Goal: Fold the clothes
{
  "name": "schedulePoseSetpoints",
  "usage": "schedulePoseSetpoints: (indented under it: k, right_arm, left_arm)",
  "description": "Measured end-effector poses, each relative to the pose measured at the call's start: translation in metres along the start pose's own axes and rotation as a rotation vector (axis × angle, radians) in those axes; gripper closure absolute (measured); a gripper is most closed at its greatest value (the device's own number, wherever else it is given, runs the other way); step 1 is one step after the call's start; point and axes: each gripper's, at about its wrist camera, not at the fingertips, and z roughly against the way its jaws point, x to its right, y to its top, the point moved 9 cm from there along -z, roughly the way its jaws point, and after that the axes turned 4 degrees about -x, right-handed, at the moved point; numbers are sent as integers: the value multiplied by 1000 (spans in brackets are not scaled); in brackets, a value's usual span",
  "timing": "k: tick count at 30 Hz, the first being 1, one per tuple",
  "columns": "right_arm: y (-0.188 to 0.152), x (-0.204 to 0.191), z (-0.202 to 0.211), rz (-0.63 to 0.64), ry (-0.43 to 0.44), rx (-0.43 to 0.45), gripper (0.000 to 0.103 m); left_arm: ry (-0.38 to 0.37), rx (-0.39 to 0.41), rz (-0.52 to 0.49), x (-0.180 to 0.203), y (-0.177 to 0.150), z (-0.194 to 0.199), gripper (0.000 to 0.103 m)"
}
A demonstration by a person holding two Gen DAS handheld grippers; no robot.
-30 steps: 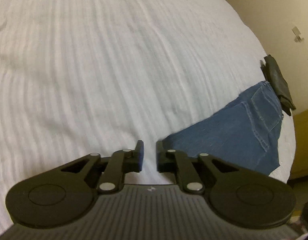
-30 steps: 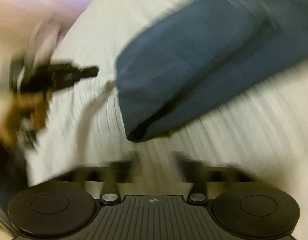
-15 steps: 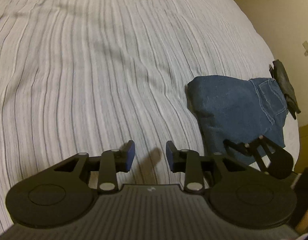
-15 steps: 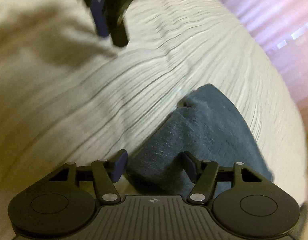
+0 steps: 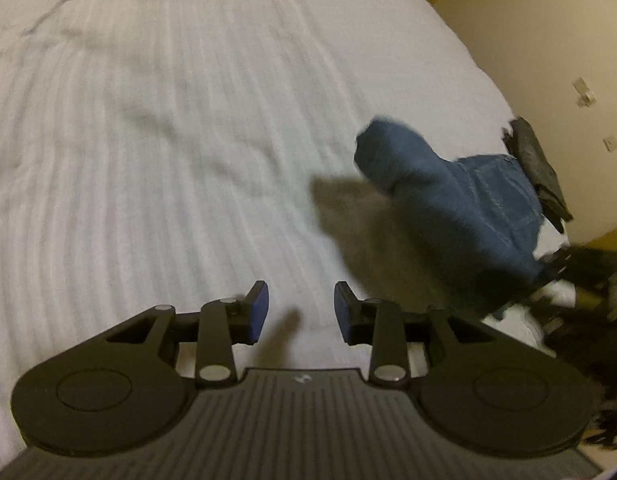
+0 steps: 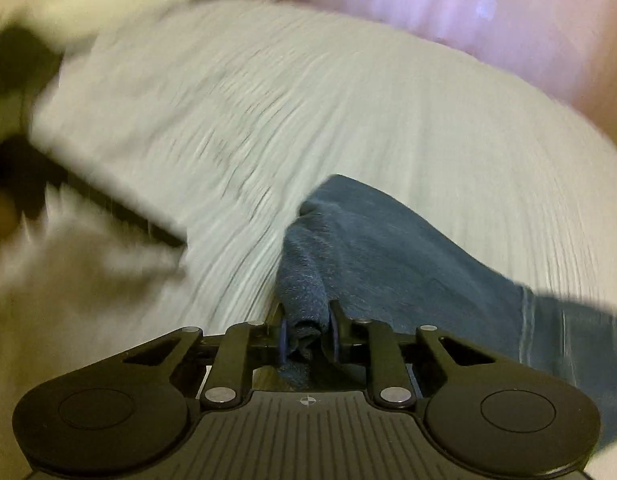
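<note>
Closing on a bunched fold of the jeans (image 6: 348, 248), with the right gripper (image 6: 307, 336) already pinching denim between its blue pads. Draped from that pinch up and off to the right across the striped white bedspread (image 6: 388, 112), the rest of the jeans, seam stitching visible at the right edge. Blurred all around. Spread apart with nothing between the pads, the left gripper (image 5: 301, 312), hovering over bare bedspread (image 5: 168, 120). Lifted at the near end to its right, the jeans (image 5: 460, 200), casting a dark shadow on the cover. Beyond them at the bed's far edge, a dark folded garment (image 5: 536, 168) against the cream wall (image 5: 548, 40).
</note>
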Motion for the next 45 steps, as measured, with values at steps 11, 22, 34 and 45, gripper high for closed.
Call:
schedulePoseSetpoints:
  k: [11,22,34,45]
  right_arm:
    - [25,145,106,-403,160,230,85]
    - [-18,382,142,-615,277,318,85]
    - [-195,543,63,-1080,280,205,86]
    - [-216,581,58,-1201,310,173,87]
  left_arm:
    - [-94,68,-154,151,69,-42,69]
    - [-95,73,-227,317,114,-129,67]
    - [10,-87,-336,387,133,-223,67]
    - [44,-164,-399,383,143,-255,65]
